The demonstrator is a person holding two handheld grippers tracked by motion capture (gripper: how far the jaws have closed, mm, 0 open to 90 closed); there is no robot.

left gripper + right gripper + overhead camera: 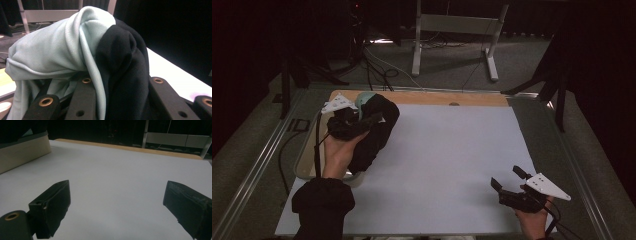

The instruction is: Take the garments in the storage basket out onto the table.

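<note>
Your left hand-held gripper (pixel 362 121) is clamped on a bundle of black and pale green cloth (pixel 100 50), held up over the table's (pixel 452 150) far left corner. Your right hand-held gripper (pixel 508 181) hovers near the right front edge, jaws spread wide with nothing between them.

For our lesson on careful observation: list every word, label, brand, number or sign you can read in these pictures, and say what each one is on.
None: no readable text appears.
The black and pale green garment clamped in the left gripper shows no label or print.
The white table sheet is blank.
The right gripper, jaws open, and its grey plate carry no markings.
</note>
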